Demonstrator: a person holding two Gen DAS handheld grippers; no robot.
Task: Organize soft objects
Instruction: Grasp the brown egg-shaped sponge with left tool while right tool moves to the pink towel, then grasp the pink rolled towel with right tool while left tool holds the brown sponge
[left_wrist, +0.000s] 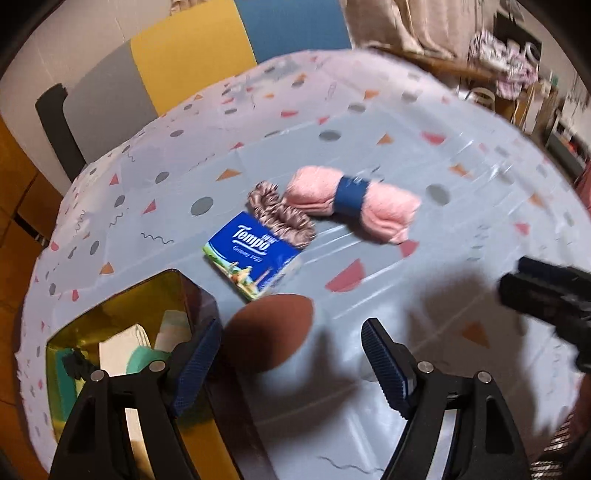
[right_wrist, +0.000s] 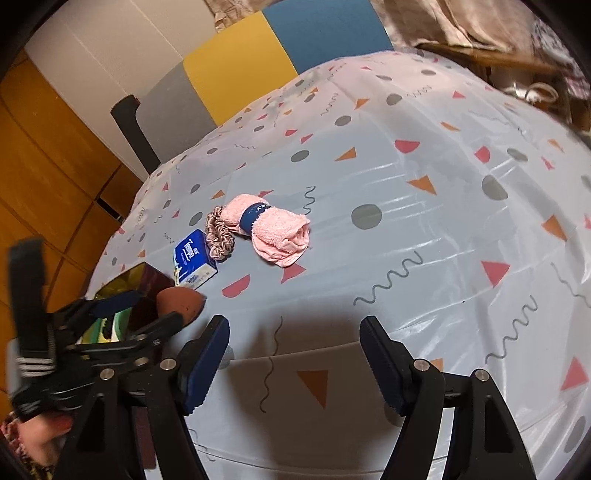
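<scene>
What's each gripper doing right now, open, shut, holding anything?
Left gripper: open, nothing held; brown sponge lies on the table between its fingers, pads not on it.
Right gripper: open, empty.

My left gripper (left_wrist: 291, 363) jaws apart over brown sponge (left_wrist: 271, 332); yellow box (left_wrist: 122, 325) beside it, Tempo pack (left_wrist: 253, 254), scrunchie (left_wrist: 280, 214), pink towel (left_wrist: 351, 203) beyond.

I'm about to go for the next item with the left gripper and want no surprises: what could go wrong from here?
1. The brown sponge sits right beside the yellow box, so the open left gripper could clip the box wall as it closes.
2. The scrunchie touches both the tissue pack and the pink towel roll; lifting one may drag another.
3. The open right gripper is close; the two may collide.
</scene>
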